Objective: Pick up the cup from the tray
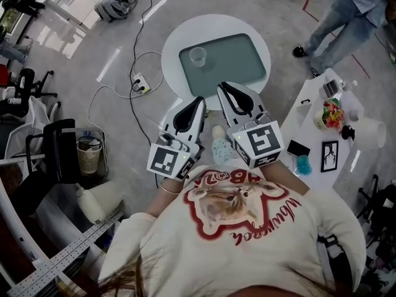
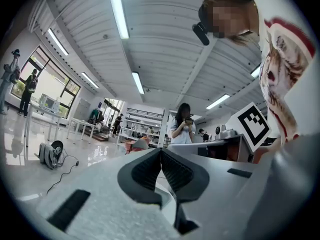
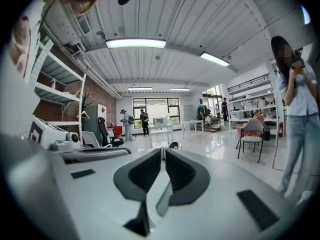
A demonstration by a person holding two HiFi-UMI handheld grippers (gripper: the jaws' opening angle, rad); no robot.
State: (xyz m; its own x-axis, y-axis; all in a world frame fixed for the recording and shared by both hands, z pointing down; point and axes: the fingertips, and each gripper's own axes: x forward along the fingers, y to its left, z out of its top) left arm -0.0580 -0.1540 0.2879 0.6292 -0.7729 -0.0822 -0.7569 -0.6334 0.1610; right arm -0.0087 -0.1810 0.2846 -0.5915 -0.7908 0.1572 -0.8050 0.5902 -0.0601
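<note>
grey floor fills the head view, and a round white table (image 1: 170, 51) stands in the upper middle of the frame. a grey-green tray (image 1: 238, 60) lies on the table, and a clear cup (image 1: 197, 55) stands upright in the tray's upper left corner. the left gripper (image 1: 199, 99) and right gripper (image 1: 221, 86) are side by side in the middle of the frame, with their tips at the table's lower edge and pointing up the frame toward the tray. neither touches the cup, which sits apart from them, further up the frame. in the left gripper view the two dark pads (image 2: 172, 171) meet at the tip with nothing between them. in the right gripper view the jaws are likewise pressed together and hold nothing, and a bright hall with a chair (image 3: 251, 134) lies beyond. a power strip (image 1: 141, 82) with cables lies on the floor left of the table. a basket (image 1: 89, 155) sits at the left edge, and a white side table (image 1: 307, 107) with small items is at the right. a person in jeans (image 1: 343, 20) stands at the upper right.
</note>
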